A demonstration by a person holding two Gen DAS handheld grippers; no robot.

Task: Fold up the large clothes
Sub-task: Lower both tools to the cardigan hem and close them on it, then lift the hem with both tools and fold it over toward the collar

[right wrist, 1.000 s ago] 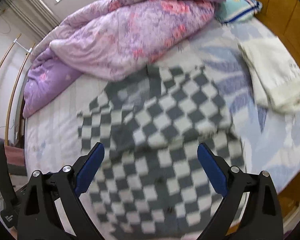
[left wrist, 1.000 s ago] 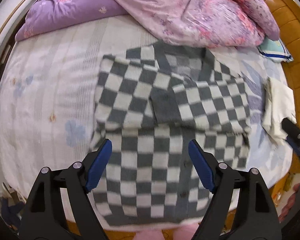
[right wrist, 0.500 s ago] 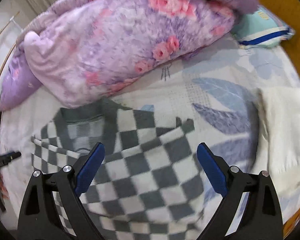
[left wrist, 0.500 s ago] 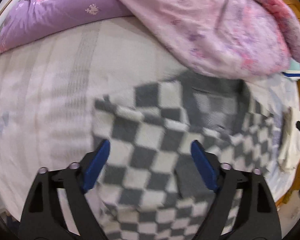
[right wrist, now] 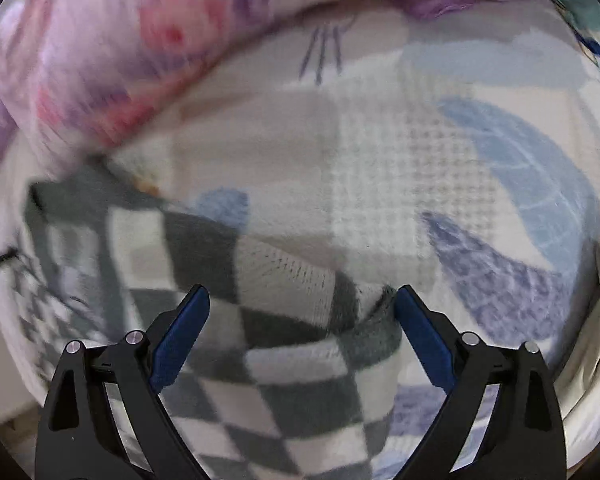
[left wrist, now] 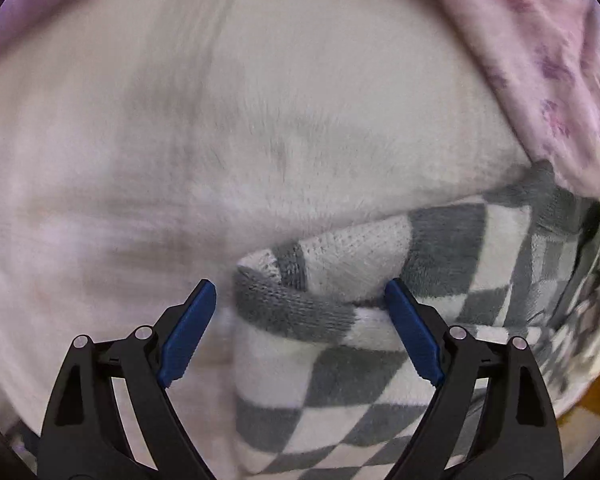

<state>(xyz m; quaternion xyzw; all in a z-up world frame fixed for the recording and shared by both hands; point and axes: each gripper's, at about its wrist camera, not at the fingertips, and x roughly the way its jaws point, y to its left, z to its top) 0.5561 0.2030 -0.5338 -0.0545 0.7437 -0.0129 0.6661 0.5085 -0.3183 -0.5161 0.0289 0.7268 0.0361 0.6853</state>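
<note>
A grey-and-white checkered knit cardigan [left wrist: 380, 264] lies flat on the bed with its sleeves folded across the body. My left gripper [left wrist: 300, 300] is open, low over the garment's far left shoulder corner, which sits between the blue pads. My right gripper [right wrist: 302, 304] is open over the far right shoulder corner [right wrist: 340, 312], with the grey-edged fold between its pads. Neither gripper holds cloth.
A pink floral duvet [right wrist: 120, 48] is bunched just beyond the cardigan and shows at the upper right of the left wrist view [left wrist: 548, 60]. The white bedsheet [left wrist: 220, 120] with blue leaf prints [right wrist: 512, 168] surrounds the garment.
Both grippers have moved forward and down from above the cardigan's hem to its far shoulder corners. They stay open. The views are blurred by motion.
</note>
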